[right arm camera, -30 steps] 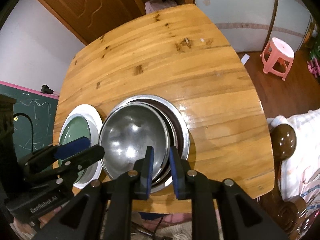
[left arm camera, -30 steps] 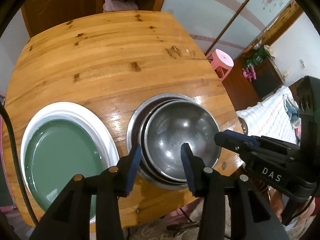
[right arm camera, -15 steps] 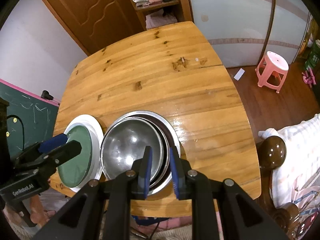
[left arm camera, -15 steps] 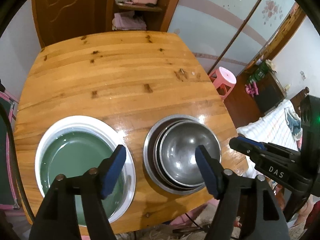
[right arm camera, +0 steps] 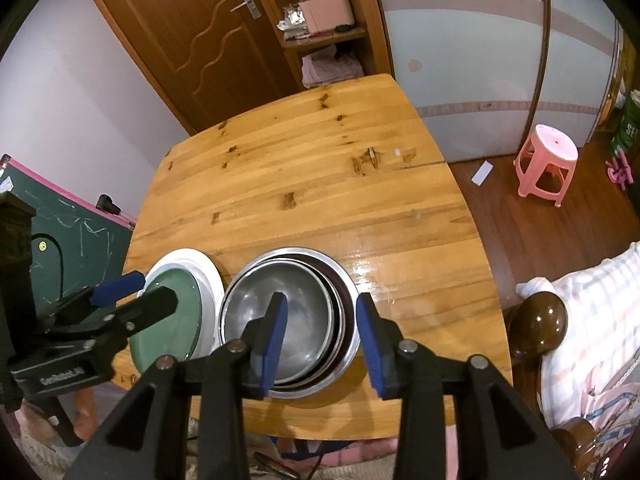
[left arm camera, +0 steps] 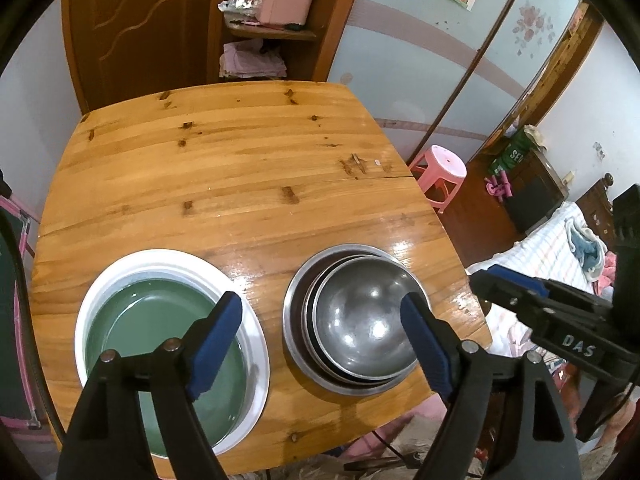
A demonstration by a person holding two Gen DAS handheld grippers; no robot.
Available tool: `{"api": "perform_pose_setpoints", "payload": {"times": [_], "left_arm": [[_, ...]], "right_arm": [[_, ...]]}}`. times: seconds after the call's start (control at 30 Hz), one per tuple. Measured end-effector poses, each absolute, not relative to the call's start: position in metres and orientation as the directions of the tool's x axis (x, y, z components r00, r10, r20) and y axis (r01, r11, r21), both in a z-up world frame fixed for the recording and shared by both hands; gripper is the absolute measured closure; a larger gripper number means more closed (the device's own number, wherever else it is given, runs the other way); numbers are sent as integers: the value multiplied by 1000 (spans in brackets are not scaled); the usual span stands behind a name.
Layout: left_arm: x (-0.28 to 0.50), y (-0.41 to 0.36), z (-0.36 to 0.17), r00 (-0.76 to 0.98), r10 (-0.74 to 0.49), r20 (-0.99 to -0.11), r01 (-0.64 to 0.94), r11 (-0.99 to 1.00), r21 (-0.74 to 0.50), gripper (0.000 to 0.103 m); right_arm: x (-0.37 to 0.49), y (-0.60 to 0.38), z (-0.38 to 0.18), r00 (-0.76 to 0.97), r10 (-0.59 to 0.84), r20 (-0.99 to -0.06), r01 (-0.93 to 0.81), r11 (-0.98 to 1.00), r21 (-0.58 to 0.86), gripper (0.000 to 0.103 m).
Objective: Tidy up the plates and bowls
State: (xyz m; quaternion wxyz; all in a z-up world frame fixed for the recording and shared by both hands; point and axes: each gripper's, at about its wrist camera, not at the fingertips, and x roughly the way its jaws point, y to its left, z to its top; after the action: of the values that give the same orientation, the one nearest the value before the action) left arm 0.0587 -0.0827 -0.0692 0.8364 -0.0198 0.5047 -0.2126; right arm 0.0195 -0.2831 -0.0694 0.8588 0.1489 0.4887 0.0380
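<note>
Both the left gripper [left arm camera: 322, 338] and the right gripper [right arm camera: 322, 336] hang with fingers apart above the bowls [left arm camera: 362, 316] at lower centre, holding nothing.

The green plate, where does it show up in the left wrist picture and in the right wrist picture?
Left wrist view: the green plate lies lower left on its white plate, left of the steel bowl stack.
Right wrist view: the green plate sits left of centre, partly behind the left gripper.
Shared landmark: the pink stool on the floor, right of the table.
</note>
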Motion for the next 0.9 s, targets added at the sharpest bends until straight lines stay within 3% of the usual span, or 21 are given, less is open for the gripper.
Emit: {"api": "perform_pose_setpoints", "payload": {"times": [0.1, 0.23, 0.37, 0.67, 0.9], "left_arm": [[59, -83, -70, 409, -368, -835, 331, 912, -240, 22], [58, -83, -72, 418, -356, -836, 334, 916, -223, 22], [60, -84, -80, 407, -356, -841, 332, 916, -226, 16], [70, -88, -117, 324, -358, -876, 310, 914, -260, 16], [83, -86, -142, 253, -388, -886, 263, 909, -323, 16]], "right_arm": [[17, -282, -63, 538, 200, -819, 72, 957, 281, 66], [14, -280, -59, 562, 176, -808, 65, 965, 255, 55], [18, -279, -66, 552, 171, -816, 59, 968, 243, 55], [36, -285, -122, 416, 210, -885, 94, 958, 272, 55], [43, -291, -149, 345, 310, -886, 104, 926, 364, 55]]}}
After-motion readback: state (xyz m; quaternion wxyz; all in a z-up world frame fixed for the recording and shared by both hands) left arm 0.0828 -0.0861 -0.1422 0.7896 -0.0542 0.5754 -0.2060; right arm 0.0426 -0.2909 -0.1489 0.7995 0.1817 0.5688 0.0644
